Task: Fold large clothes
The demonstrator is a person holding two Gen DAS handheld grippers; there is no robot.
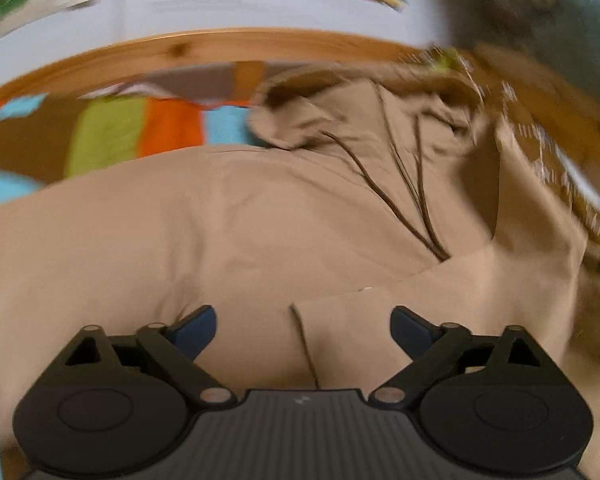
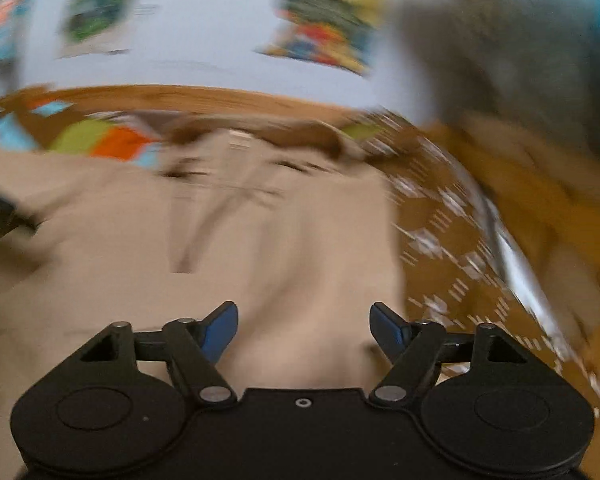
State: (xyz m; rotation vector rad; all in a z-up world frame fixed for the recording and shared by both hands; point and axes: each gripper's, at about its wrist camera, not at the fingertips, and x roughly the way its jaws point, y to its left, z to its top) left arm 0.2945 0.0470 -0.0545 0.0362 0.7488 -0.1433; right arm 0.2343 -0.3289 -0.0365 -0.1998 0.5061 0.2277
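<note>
Beige garment, one; left claw, right claw agape.

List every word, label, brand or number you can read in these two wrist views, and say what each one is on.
None can be read.
Posters on the wall: colourful prints, too blurred to tell if they carry lettering.
Left gripper body: a small pale mark, too small to read.
Patterned brown bedding: white dashes, a pattern, not text.
Beige garment: no label or print visible.
</note>
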